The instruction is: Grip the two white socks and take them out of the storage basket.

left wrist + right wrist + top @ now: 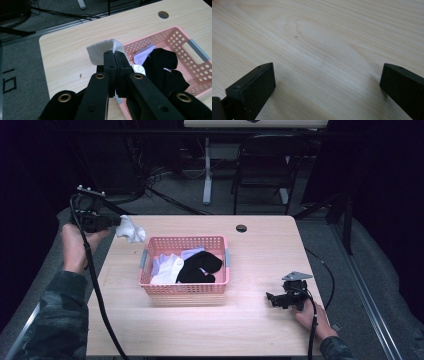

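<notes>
Your left forearm, in a camouflage sleeve [47, 315], came in at the near left corner, and your left hand [75, 245] held the left gripper [116, 221] raised over the far left part of the wooden table [260, 255]. Its jaws were pressed together on a white sock [130, 230], which hung from the tips just left of the pink basket [185, 287]. In the left gripper view that white sock [100, 51] folded over the closed jaw tips, with the basket [175, 35] beyond them to the right. Inside the basket lay a black sock [200, 266] on the right and white and pale lilac cloth [167, 267] on the left. Your right hand [312, 317] held the right gripper [272, 299] low at the near right of the table, well apart from the basket. Its jaws stood wide apart, holding nothing, with bare wood [324, 50] between them. A round cable hole [241, 228] sat near the far edge, and a dark chair [265, 165] stood on the floor behind.
</notes>
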A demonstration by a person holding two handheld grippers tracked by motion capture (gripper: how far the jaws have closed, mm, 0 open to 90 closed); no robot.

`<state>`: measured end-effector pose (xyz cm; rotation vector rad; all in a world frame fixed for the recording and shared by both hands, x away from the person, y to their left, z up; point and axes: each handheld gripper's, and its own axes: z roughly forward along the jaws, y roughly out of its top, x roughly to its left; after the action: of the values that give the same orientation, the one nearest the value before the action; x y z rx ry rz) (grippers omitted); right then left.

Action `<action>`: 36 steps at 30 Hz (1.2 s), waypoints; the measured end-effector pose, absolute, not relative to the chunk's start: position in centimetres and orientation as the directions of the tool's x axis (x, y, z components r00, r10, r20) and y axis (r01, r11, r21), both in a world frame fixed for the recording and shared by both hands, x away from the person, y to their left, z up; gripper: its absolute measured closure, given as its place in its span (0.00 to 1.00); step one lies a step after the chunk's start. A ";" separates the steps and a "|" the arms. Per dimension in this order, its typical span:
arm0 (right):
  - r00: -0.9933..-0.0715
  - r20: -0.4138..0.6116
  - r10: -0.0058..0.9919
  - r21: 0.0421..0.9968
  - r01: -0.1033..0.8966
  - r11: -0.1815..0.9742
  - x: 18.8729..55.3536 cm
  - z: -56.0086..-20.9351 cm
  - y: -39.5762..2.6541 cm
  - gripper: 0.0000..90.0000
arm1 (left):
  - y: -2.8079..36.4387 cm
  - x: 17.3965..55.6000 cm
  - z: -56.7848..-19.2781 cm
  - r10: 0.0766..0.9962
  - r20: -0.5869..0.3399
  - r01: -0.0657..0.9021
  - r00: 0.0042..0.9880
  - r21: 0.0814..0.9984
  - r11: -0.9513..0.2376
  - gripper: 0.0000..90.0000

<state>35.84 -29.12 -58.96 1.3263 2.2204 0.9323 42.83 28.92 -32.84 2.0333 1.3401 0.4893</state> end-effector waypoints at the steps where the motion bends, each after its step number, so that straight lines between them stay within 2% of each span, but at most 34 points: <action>1: -0.476 0.006 0.879 0.711 0.620 0.331 35.8 -59.0 -29.1 0.00 | 29.1 42.8 -32.9 0.914 -0.040 0.673 0.404 0.690 -0.267 0.99; 13: -0.476 0.006 0.879 0.712 0.620 0.331 35.8 -59.0 -29.1 0.00 | 32.0 42.6 -35.4 0.934 -0.067 0.708 0.351 0.672 -0.218 0.99; 24: -0.464 0.006 0.886 0.711 0.625 0.322 35.7 -59.0 -29.1 0.00 | 33.3 42.2 -41.7 0.938 -0.133 0.772 0.320 0.611 -0.176 0.99; 33: -0.466 0.007 0.885 0.712 0.624 0.323 35.8 -59.0 -29.0 0.00 | 33.8 41.7 -45.7 0.946 -0.145 0.817 0.290 0.552 -0.166 0.99; 36: -0.466 0.007 0.885 0.712 0.624 0.323 35.8 -59.0 -29.0 0.00 | 34.1 41.4 -48.2 0.944 -0.167 0.844 0.285 0.510 -0.165 0.99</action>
<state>35.76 -29.05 -58.95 1.3386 2.2099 0.9290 41.39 34.13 -48.21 2.0479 1.5960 0.2557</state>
